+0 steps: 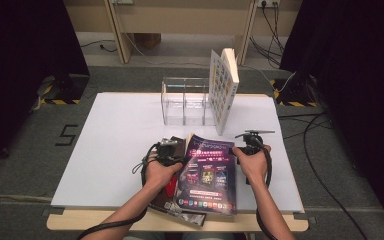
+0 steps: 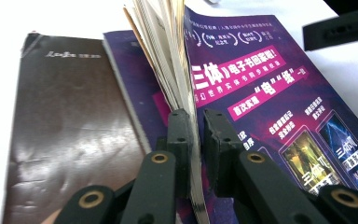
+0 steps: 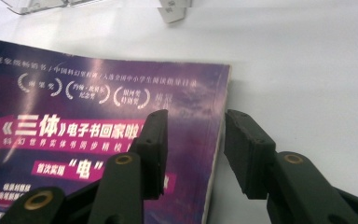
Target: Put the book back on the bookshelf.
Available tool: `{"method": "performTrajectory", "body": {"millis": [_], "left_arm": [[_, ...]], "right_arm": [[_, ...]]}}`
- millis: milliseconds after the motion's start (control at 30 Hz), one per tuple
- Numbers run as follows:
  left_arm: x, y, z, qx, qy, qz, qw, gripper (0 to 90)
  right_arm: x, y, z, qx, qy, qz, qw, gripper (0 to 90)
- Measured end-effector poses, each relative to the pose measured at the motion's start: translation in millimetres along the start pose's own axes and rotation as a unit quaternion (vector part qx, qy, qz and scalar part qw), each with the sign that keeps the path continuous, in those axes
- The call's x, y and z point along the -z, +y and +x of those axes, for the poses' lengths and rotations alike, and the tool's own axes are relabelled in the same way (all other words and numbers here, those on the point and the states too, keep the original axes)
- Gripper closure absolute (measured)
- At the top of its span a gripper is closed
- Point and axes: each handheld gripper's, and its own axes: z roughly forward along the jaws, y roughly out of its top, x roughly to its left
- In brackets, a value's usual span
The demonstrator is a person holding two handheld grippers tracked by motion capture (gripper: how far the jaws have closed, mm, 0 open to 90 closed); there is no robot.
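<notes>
We pinch the purple magazine [image 2: 270, 98].
Left gripper [image 2: 197, 122] clamps its lifted pages (near edge); right gripper [image 3: 195, 126] gapes astride its right edge.

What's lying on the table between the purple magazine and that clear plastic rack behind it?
Nothing: in the high view, bare white table separates the purple magazine from the clear rack. A colourful book stands propped at the rack's right end.

Table [image 1: 115, 150]: white top on a wooden board, spread across the middle of the high view.
Rack [image 1: 185, 100]: clear, sits at upper centre.
Book [image 1: 223, 90]: upright, against the rack's right end.
Magazine [image 1: 207, 175]: purple, lower centre, one edge lifted.
Brown book [image 2: 70, 130]: flat, just left of the magazine.
</notes>
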Motion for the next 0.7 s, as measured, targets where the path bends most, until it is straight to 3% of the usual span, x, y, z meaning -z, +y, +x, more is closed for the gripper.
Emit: {"method": "performTrajectory", "body": {"millis": [233,400,700], "left_arm": [[0.2,-1.1,-5.6,-0.01,0.002,0.006,0.9999,81.2],[0.6,0.1,-6.0,0.0,-0.003,0.014,0.9999,81.7],[1.0,2.6,-6.3,-0.003,-0.003,0.023,0.9997,81.8]], "right_arm": [[-6.3,1.4,-7.6,-0.01,0.0,0.021,0.9997,56.8],[-9.0,0.4,-11.4,-0.02,0.015,0.025,0.9994,53.6],[-12.8,4.9,-12.2,-0.025,0.02,0.033,0.9989,51.6]]}}
